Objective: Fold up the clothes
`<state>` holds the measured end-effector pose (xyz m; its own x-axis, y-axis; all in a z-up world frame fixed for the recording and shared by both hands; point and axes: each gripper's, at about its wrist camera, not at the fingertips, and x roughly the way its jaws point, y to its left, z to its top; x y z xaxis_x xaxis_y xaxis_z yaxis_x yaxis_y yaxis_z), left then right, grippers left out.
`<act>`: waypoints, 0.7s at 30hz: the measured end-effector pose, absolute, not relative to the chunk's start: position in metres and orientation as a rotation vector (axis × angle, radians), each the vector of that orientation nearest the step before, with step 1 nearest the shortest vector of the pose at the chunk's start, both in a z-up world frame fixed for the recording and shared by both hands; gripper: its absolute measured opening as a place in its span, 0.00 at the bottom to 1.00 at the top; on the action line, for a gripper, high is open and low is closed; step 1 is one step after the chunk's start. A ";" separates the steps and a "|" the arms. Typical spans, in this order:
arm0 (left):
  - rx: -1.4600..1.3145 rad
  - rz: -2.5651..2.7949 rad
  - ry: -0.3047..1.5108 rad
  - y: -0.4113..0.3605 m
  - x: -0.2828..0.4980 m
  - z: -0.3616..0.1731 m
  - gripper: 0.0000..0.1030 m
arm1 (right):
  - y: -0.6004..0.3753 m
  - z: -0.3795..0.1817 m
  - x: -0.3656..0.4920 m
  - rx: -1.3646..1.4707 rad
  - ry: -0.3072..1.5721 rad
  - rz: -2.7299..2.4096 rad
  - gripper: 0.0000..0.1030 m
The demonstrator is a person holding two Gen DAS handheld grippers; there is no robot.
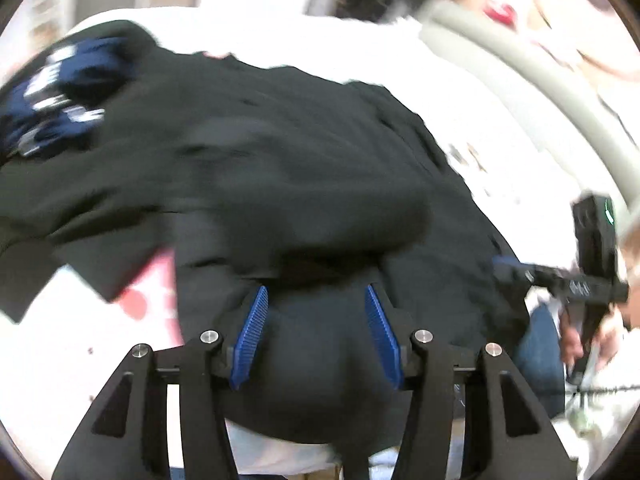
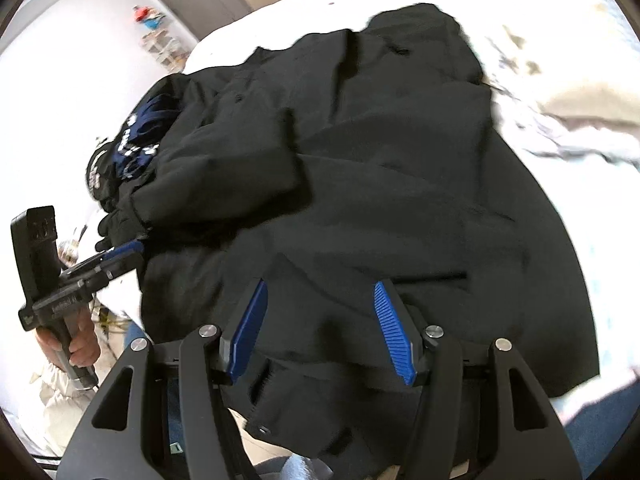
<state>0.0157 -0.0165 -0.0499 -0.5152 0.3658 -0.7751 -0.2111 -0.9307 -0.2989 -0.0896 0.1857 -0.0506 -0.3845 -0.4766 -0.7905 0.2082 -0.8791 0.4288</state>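
A black garment (image 1: 280, 160) lies spread over a white, flower-printed bed (image 1: 400, 56), with one sleeve folded across its body (image 2: 224, 184). My left gripper (image 1: 316, 290) hangs over its near edge, blue pads (image 1: 254, 332) apart and dark cloth bulging below them without being pinched. In the right wrist view the left gripper (image 2: 124, 252) sits by the sleeve cuff at the garment's left side. My right gripper (image 2: 320, 285) stands open above the garment's (image 2: 400, 180) lower part, pads (image 2: 394, 332) clear of the cloth. Its tip (image 1: 508, 264) shows at the garment's right edge.
A navy garment with white print (image 1: 60, 92) (image 2: 136, 144) lies bunched beyond the black one. A grey bolster (image 1: 540, 92) and a beige blanket (image 2: 580, 108) lie along the bed's far side. A person's hand (image 2: 80, 344) grips the left handle; blue jeans (image 1: 536, 352) are close by.
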 end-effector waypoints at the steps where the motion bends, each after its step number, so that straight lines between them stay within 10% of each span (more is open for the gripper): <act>1: -1.333 2.510 -0.274 -0.032 0.015 -0.053 0.51 | 0.174 -0.045 -0.095 1.402 -0.326 -2.281 0.58; 5: -1.441 2.605 -0.407 -0.063 0.004 -0.077 0.50 | 0.114 -0.023 -0.116 1.251 -0.072 -2.294 0.79; 11: -1.547 2.521 -0.411 -0.049 -0.001 -0.117 0.53 | 0.032 -0.054 -0.160 1.246 0.325 -2.271 0.80; 12: -1.564 2.541 -0.367 -0.046 -0.002 -0.121 0.50 | 0.030 -0.061 -0.171 1.274 0.305 -2.267 0.73; 14: -1.578 2.586 -0.313 -0.044 -0.005 -0.126 0.33 | 0.034 -0.068 -0.189 1.330 0.179 -2.246 0.25; 21: -1.613 2.623 -0.429 -0.071 -0.021 -0.134 0.21 | 0.165 0.007 -0.183 1.057 -0.597 -2.376 0.05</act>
